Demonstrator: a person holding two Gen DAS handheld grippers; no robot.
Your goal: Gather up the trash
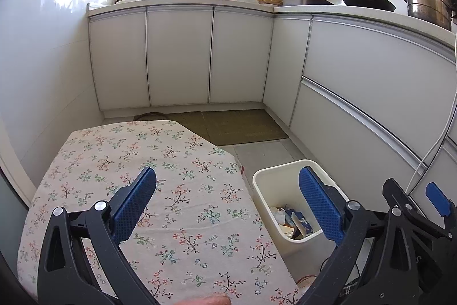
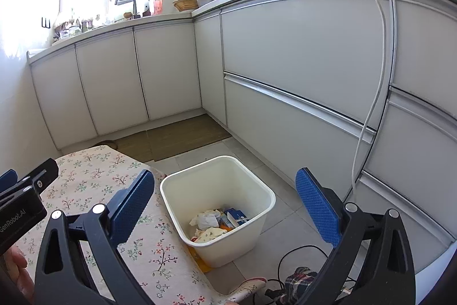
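A white bin [image 2: 228, 236] stands on the floor right of the table, also in the left wrist view [image 1: 262, 185]. Inside lie crumpled paper [image 2: 207, 219], a blue carton [image 2: 235, 216] and other scraps. The floral tablecloth [image 1: 171, 190] covers the table and carries nothing I can see. My left gripper [image 1: 227, 186] is open and empty above the table's right edge. My right gripper [image 2: 225, 190] is open and empty above the bin. The right gripper's blue pad also shows in the left wrist view [image 1: 437, 197], and the left gripper's body shows in the right wrist view [image 2: 25, 185].
White kitchen cabinets [image 2: 300, 47] run along the back and right. A brown floor mat [image 1: 237, 125] lies by the far cabinets. A white cord [image 2: 377, 76] hangs down the cabinet front. A black cable [image 2: 297, 250] and plaid cloth [image 2: 300, 279] lie on the floor by the bin.
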